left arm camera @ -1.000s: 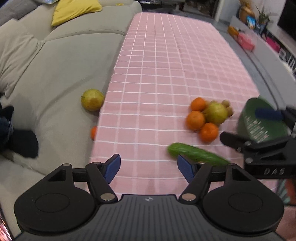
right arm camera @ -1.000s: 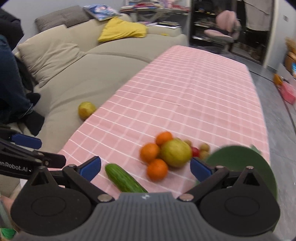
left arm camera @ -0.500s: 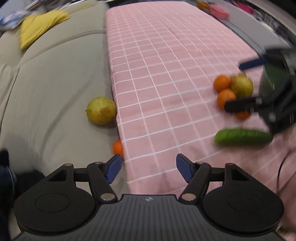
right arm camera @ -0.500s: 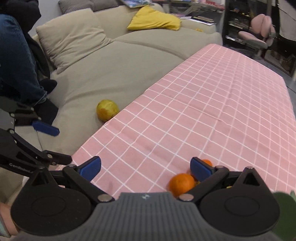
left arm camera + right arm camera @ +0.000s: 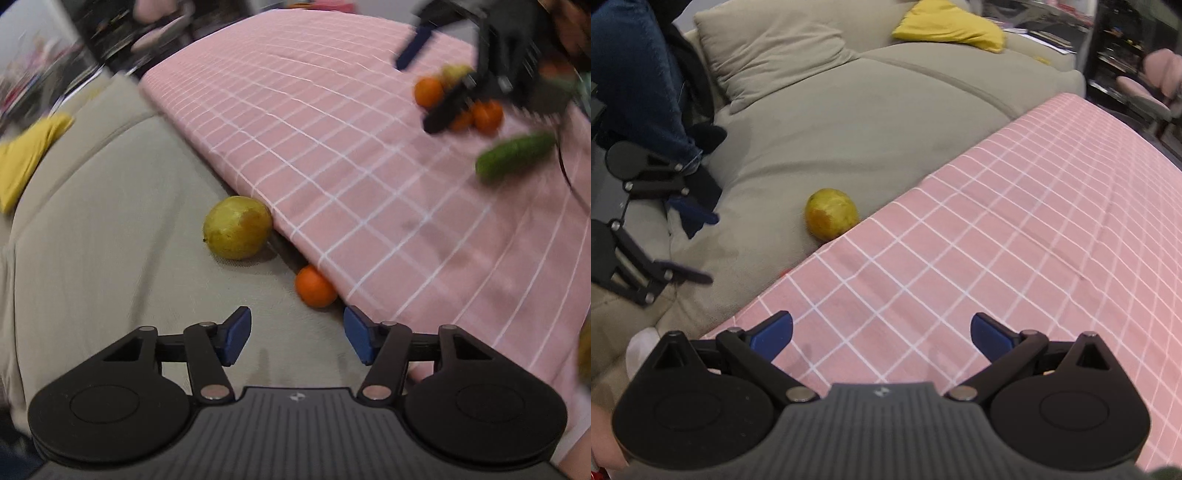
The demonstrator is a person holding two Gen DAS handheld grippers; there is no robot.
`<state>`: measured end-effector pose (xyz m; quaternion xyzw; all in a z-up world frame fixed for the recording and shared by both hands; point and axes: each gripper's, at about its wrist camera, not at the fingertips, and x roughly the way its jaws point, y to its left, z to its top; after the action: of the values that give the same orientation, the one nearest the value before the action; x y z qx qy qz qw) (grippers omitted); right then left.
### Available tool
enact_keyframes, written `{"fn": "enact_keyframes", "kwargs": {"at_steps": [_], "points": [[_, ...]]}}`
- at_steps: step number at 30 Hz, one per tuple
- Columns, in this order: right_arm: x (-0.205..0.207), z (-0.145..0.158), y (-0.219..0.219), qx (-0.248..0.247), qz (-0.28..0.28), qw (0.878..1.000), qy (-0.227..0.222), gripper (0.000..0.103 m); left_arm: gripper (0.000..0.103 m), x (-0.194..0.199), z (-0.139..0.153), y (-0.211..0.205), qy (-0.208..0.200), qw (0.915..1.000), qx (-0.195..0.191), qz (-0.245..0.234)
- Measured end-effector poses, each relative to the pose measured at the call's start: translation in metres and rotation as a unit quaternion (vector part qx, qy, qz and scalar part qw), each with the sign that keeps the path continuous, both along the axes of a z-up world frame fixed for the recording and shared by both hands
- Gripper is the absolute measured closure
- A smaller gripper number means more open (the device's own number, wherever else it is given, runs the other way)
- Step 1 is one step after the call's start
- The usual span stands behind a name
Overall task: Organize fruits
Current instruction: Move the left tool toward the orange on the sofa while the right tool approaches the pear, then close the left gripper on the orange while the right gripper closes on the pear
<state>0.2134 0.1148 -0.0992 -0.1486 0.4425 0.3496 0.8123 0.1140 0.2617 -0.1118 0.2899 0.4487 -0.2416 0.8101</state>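
The left gripper (image 5: 297,334) hangs low over the sofa (image 5: 110,229), jaws spread wide and empty; just beyond them an orange (image 5: 314,287) sits half tucked under the pink cloth (image 5: 332,147), beside a yellow-green fruit (image 5: 237,227); the right gripper (image 5: 881,330), equally agape, hovers above the cloth holding nothing; upper right, the fruit pile (image 5: 476,114) and cucumber (image 5: 515,157) blur.

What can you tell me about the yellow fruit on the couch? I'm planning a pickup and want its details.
The yellow fruit is roundish, yellow-green with an orange-brown blotch and a small nub at one end. The skin looks smooth but slightly mottled. It lies on the beige couch cushion, right against the edge of the pink checked cloth, apart from the small orange nearby. Neither gripper touches it.
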Motion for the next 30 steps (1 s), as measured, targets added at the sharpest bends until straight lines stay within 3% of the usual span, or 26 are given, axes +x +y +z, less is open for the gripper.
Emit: {"fn": "enact_keyframes", "kwargs": {"at_steps": [7, 13, 17, 22, 30], "points": [[0.024, -0.016, 0.018, -0.006, 0.020, 1.000, 0.022, 0.004, 0.034, 0.012, -0.035, -0.001, 0.007, 0.9938, 0.026, -0.108], [0.041, -0.028, 0.030, -0.032, 0.025, 0.999, 0.031, 0.004, 0.034, 0.031, -0.050, 0.001, 0.037, 0.9778, 0.049, -0.200], [0.049, -0.033, 0.035, -0.034, 0.025, 0.998, 0.038, 0.004, 0.035, 0.047, -0.060, -0.004, 0.045, 0.9750, 0.046, -0.213], [0.064, -0.038, 0.044, -0.036, 0.047, 0.997, 0.042, 0.004, 0.040, 0.053, -0.070, -0.013, 0.055, 0.9652, 0.039, -0.253], [0.090, -0.046, 0.056, -0.033, 0.086, 0.995, 0.046, 0.004, 0.050, 0.054, -0.092, -0.019, 0.062, 0.9533, 0.061, -0.289]]}}
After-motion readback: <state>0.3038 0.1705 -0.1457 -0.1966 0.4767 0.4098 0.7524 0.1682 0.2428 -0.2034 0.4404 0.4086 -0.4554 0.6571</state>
